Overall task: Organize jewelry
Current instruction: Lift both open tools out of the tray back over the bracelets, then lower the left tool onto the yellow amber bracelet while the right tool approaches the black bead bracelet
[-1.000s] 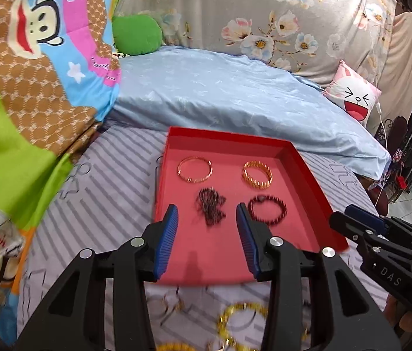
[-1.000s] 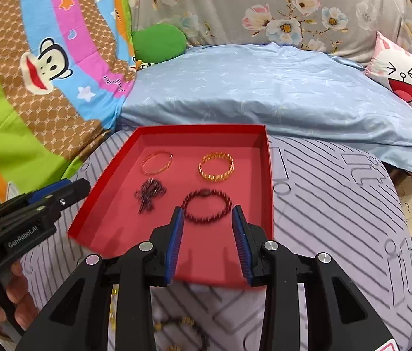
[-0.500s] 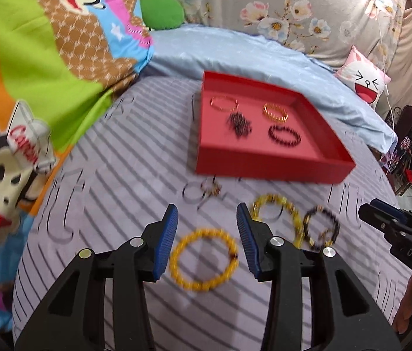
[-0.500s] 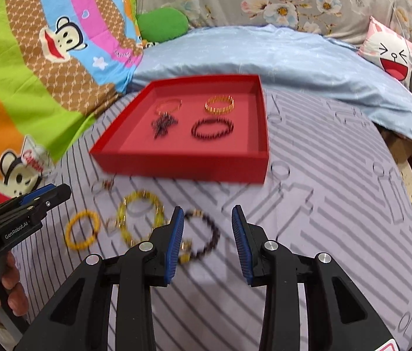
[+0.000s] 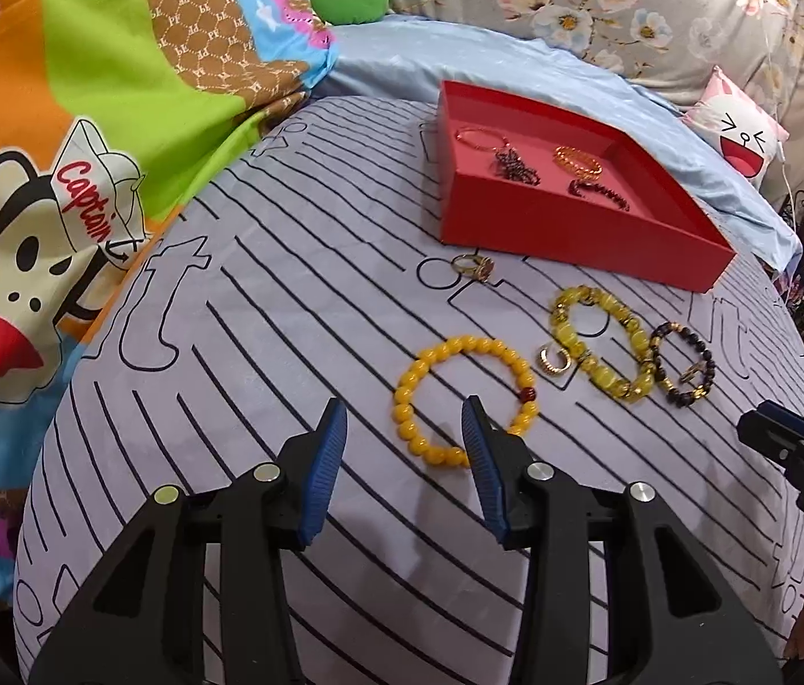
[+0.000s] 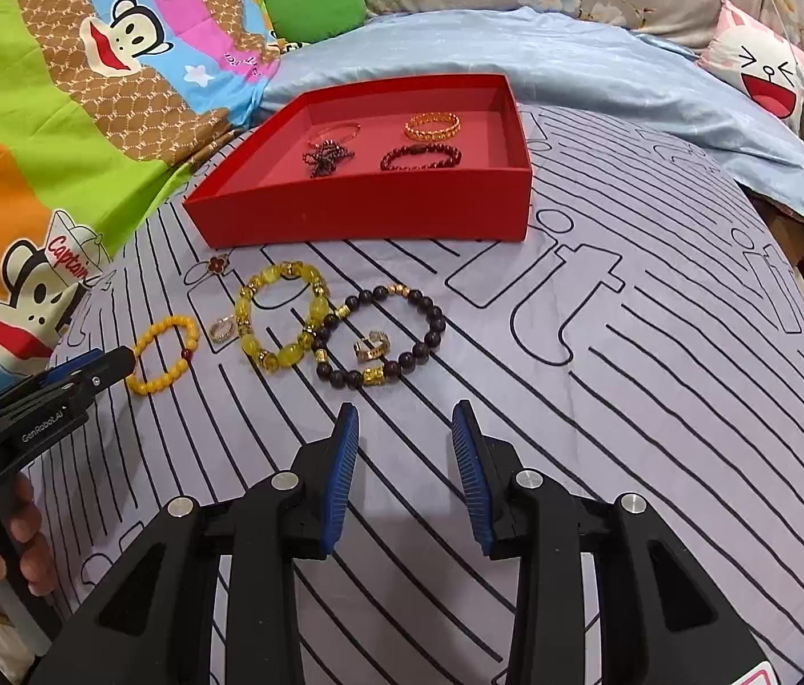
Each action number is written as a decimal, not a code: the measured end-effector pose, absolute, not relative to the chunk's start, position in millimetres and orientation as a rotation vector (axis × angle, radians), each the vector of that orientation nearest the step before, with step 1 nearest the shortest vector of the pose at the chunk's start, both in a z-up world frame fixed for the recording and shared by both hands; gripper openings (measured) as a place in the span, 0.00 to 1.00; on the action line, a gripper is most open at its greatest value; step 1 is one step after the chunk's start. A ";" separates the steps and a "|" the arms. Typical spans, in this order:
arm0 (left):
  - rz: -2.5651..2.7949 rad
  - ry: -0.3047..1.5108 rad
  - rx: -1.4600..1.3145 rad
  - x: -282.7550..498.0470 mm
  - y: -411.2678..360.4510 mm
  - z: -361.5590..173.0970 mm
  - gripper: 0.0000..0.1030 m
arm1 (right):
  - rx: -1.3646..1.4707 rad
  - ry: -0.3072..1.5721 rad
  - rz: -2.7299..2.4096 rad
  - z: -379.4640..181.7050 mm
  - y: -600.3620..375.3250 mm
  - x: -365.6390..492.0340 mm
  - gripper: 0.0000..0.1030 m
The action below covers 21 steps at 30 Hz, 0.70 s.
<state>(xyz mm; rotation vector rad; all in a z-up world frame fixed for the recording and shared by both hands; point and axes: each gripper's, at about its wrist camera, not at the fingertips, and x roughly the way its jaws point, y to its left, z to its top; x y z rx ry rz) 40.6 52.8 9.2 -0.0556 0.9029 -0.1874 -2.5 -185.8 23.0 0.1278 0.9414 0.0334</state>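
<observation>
Striped bedsheet [image 6: 630,342] fills both views; a red tray [image 6: 368,217] sits upper centre, bracelets [image 6: 282,314] loose at centre-left before it. Left tool [image 5: 403,419] and right tool [image 6: 405,422] are spread, empty.

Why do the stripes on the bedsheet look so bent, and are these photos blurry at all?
Both wrist views use fisheye lenses: the striped sheet bulges and corners go black. Left view: yellow bead bracelet sharp, soft gripper shadow underneath. Right view: red tray crisp, no glare.
</observation>
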 end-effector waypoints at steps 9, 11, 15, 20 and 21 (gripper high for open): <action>-0.185 0.909 -0.017 48.5 45.5 0.6 0.38 | 0.129 0.946 0.026 21.3 -186.9 0.3 0.33; -0.189 0.905 -0.002 48.7 41.9 0.1 0.33 | 0.132 0.948 0.024 20.9 -187.5 2.5 0.33; -0.218 0.904 0.020 50.5 34.9 0.3 0.15 | 0.135 0.952 0.023 19.5 -188.2 7.3 0.33; -0.243 0.903 0.023 48.5 26.7 0.1 0.08 | 0.134 0.948 0.018 18.9 -189.0 15.9 0.33; -0.244 0.900 0.031 47.7 24.4 -0.2 0.08 | 0.136 0.946 0.018 19.0 -189.6 18.8 0.33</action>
